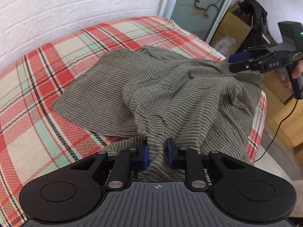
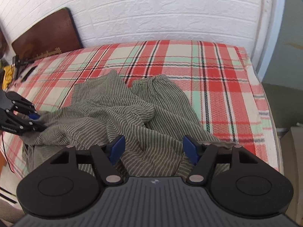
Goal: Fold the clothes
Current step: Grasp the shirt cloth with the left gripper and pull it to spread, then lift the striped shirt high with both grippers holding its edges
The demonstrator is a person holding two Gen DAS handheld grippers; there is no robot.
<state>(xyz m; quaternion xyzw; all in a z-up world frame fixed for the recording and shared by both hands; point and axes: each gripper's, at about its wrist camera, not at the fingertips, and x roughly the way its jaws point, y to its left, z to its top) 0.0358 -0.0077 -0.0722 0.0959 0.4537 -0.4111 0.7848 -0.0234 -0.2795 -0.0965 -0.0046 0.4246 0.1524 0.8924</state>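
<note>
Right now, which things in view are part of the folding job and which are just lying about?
Part of the job:
- striped garment
- left hand-held gripper, pinching a fold of it
- right hand-held gripper, open over it
- plaid bedcover underneath

Lying about:
- cardboard box
- brown board against the wall

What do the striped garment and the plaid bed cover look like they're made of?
Striped garment: thin, soft knit or gauzy weave, matte olive with pale stripes; it drapes and bunches into loose folds. Plaid bed cover: thicker woven cotton-like cloth, matte; a herringbone weave shows in the red and mint checks.
</note>
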